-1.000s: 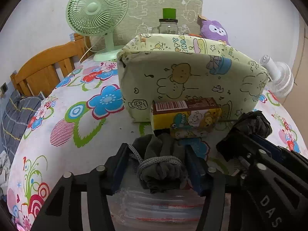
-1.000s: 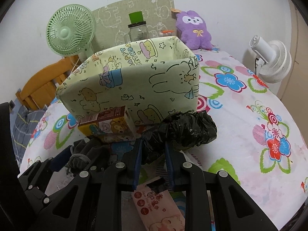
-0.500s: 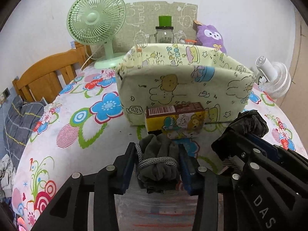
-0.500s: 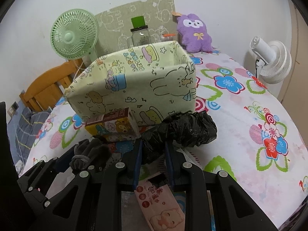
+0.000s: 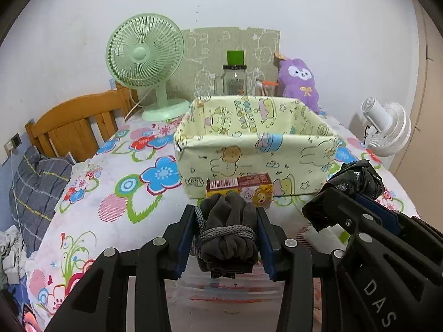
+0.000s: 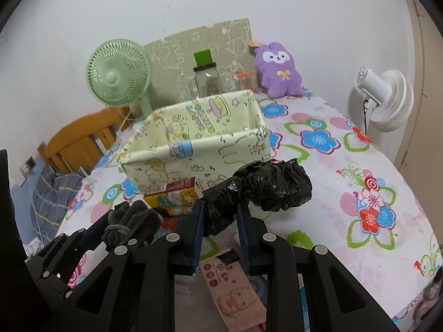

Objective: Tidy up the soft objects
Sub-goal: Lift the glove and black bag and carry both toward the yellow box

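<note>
Two soft bundles, one per gripper: left gripper [image 5: 225, 238] pinches a grey cloth roll [image 5: 227, 238] tied with cord, low centre; right gripper [image 6: 220, 221] squeezes a crinkled black plastic bag [image 6: 265, 188], mid-frame. One cartoon-print fabric bin [image 5: 254, 149] sits beyond, centre.

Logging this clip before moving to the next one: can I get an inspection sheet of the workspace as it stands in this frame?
Surface: floral tablecloth, covered table.
Job's things: grey cloth bundle tied with cord; black plastic bag, crumpled; fabric storage box, open top, nothing seen inside.
Clutter: small cartoon carton against the box front; pink packet below the right gripper; glass jar; purple plush.
Grippers: left gripper shut on the bundle; right gripper shut on the bag; both short of the box.
Cables: white fan lead; green fan lead.
Surroundings: white wall, wooden chair.
</note>
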